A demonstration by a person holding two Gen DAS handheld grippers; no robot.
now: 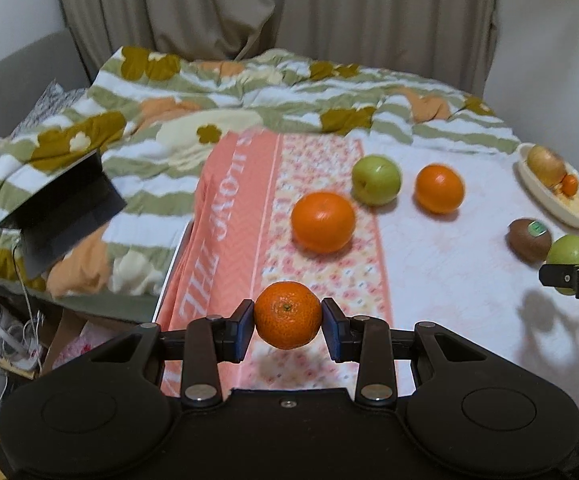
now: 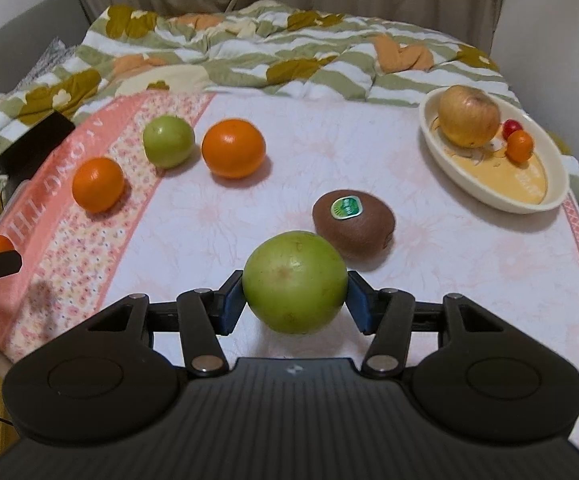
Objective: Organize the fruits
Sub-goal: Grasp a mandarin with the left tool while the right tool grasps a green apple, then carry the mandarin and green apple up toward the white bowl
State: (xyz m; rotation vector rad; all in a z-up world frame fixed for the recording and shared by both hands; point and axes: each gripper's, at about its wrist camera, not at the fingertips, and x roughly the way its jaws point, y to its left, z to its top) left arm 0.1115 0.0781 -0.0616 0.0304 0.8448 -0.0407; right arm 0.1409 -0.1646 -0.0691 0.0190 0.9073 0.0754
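Observation:
My left gripper (image 1: pixel 288 320) is shut on a small mandarin (image 1: pixel 287 314), held above the pink cloth (image 1: pixel 225 216). My right gripper (image 2: pixel 295 300) is shut on a green apple (image 2: pixel 295 282), just in front of a brown kiwi (image 2: pixel 353 224) with a green sticker. On the cloth lie two oranges (image 2: pixel 97 190) (image 2: pixel 233 148) and a second green apple (image 2: pixel 168 141). A cream oval dish (image 2: pixel 545 196) at the right holds a yellow-brown apple (image 2: pixel 468 116), a tiny orange fruit (image 2: pixel 519 145) and a red one (image 2: pixel 512 126). In the left wrist view the right gripper (image 1: pixel 573 280) shows at the right edge.
A floral green-striped quilt (image 1: pixel 169 92) is bunched along the far side and left. A dark tablet-like object (image 1: pixel 61 208) leans on the quilt at the left. Curtains (image 1: pixel 289 4) hang behind. The bed's left edge drops to cluttered floor (image 1: pixel 9 340).

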